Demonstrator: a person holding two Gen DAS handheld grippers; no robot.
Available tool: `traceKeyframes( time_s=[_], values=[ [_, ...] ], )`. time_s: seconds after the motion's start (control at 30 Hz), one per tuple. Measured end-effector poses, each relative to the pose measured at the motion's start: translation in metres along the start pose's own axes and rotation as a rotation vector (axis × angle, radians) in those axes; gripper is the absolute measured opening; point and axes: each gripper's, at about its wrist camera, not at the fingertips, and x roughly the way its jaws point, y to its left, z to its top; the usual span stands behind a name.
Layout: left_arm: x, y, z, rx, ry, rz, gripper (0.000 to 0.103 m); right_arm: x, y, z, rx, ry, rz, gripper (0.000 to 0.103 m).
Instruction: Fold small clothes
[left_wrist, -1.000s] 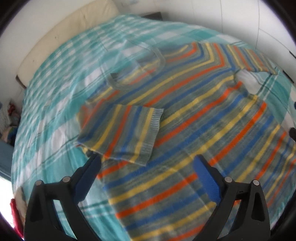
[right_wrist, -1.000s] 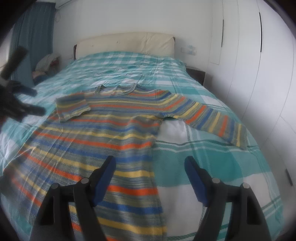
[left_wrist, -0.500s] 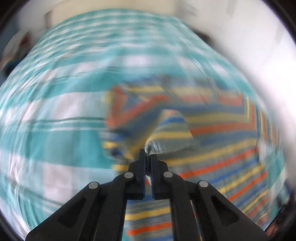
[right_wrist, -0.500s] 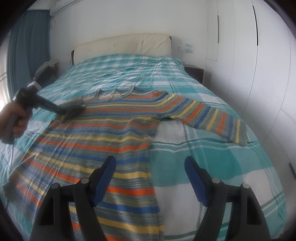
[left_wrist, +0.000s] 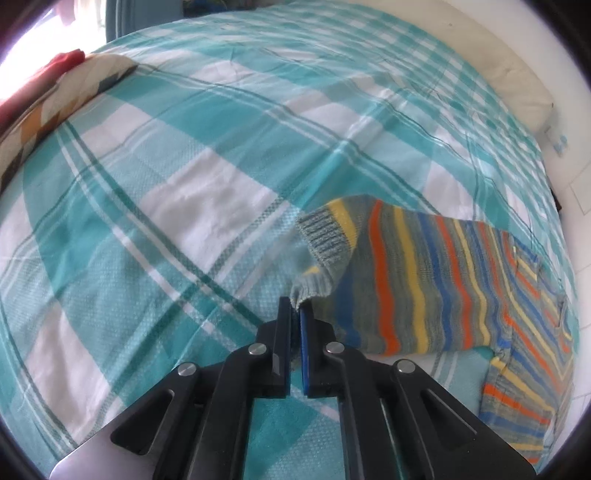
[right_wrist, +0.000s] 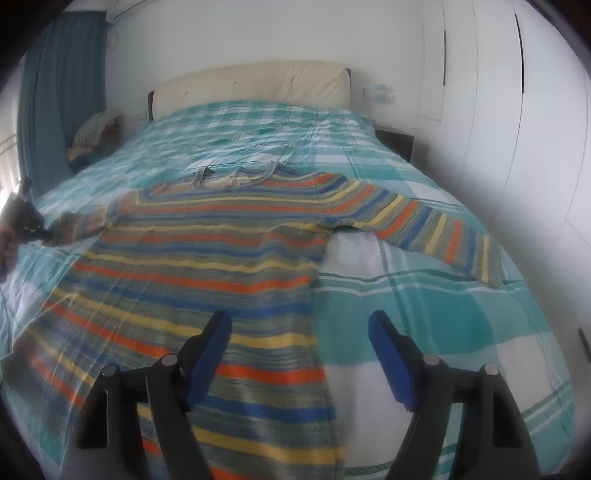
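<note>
- Closest to me, the right gripper (right_wrist: 299, 332) hangs with its blue pads spread wide and nothing between them, just above the lower hem side of the striped sweater (right_wrist: 207, 258).
- The left gripper (left_wrist: 295, 314) has its fingers pressed together on the ribbed cuff (left_wrist: 325, 240) of one sleeve, which lies stretched out over the checked bedspread (left_wrist: 184, 203).
- One sweater, laid flat and face-up across the middle of the bed, body toward the foot, neckline toward the headboard (right_wrist: 251, 85). Two sleeves: one pinched at the far left, the other sleeve (right_wrist: 424, 225) lying out to the right, untouched.
- It looks like a soft, light knit that will sag and stretch if lifted by a single point; I'd judge the ribbed cuffs, hem corners and shoulder seams the firmest places to grip.
- Farther off, one patterned cushion (left_wrist: 55, 107) sits at the bed's edge, and a small heap of other cloth (right_wrist: 96, 129) lies beside the headboard.
</note>
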Motion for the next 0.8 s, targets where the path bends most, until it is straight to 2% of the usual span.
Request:
traceKeyframes(
  time_s=[0.17,0.37,0.53,0.63,0.8],
  values=[
    [0.001,0.008,-0.005,-0.042,0.010,-0.016,0.002,0.003,-0.004,-0.001,0.010,0.009,-0.007,0.076],
    [0.008,0.000,-0.001,-0.027,0.002,0.002,0.002,0.004,-0.006,-0.001,0.019,0.017,-0.003,0.076],
    [0.009,0.006,0.000,-0.075,0.013,-0.017,0.003,0.002,-0.007,0.000,0.017,0.002,-0.015,0.076],
    [0.004,0.013,-0.001,-0.082,0.013,0.015,0.006,0.003,-0.010,-0.001,0.027,0.008,-0.023,0.076],
    [-0.013,0.048,-0.002,-0.109,0.001,0.060,0.006,0.003,-0.012,0.000,0.031,0.003,-0.034,0.076]
  ],
)
